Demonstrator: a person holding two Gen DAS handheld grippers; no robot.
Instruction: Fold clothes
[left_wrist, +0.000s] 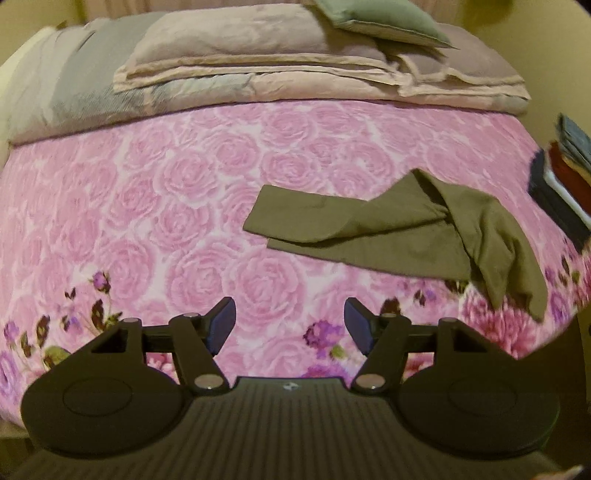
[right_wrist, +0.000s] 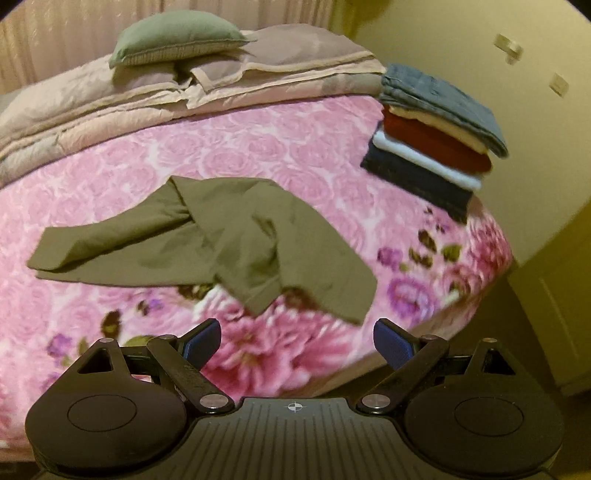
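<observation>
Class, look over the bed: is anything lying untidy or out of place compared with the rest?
Yes. The olive garment lies crumpled and half-folded on the pink bedspread, one part twisted over another, while the stack of clothes beside it is neatly folded. Both grippers are open and empty.

Left hand-held gripper (left_wrist: 290, 326), right hand-held gripper (right_wrist: 295, 345): black ribbed bodies, blue pads, silver pivots.

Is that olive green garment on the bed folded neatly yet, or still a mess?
Not neatly folded. The olive garment lies rumpled on the pink floral bedspread, one part flopped crookedly across the rest, unlike the tidy stack of folded clothes.
</observation>
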